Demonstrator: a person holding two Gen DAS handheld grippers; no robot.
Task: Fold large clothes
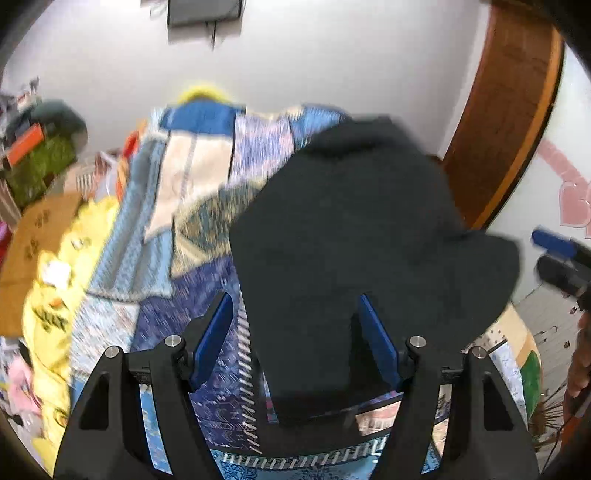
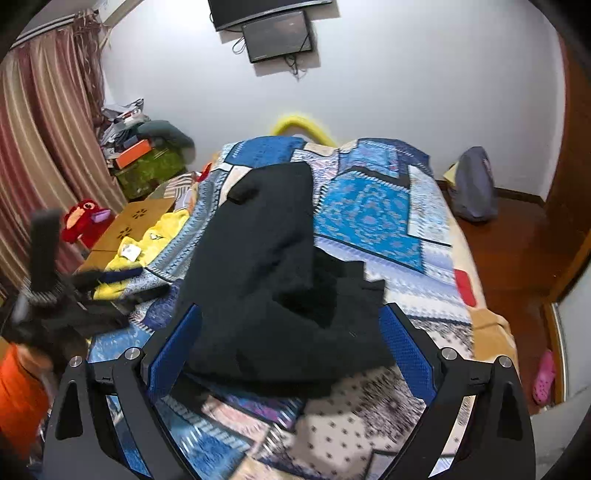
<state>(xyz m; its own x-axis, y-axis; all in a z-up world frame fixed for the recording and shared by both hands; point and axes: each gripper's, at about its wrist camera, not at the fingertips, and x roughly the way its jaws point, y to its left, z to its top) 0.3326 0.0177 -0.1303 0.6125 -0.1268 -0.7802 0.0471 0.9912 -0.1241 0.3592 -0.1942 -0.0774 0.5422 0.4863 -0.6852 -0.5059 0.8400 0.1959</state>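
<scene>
Left hand-held gripper [image 1: 295,325]: blue-padded jaws standing wide apart, black fabric garment [image 1: 354,229] hanging between them, grip uncertain. Black garment lying along the blue patchwork-quilted bed [image 2: 369,210]. Right hand-held gripper [image 2: 290,339]: jaws gaping wide, flanking the garment's near end.

A: What can't be made out?

B: The left wrist view is smeared by motion blur, so the patchwork bedspread [image 1: 192,184] shows only streaks. The black garment [image 1: 354,229] hides the bedspread beneath it, and its folds read as one dark mass.

A: Anything else?

B: The screen on the wall [image 2: 279,35] is cut off by the top edge. The other gripper [image 2: 44,258], at left, is blurred.
</scene>
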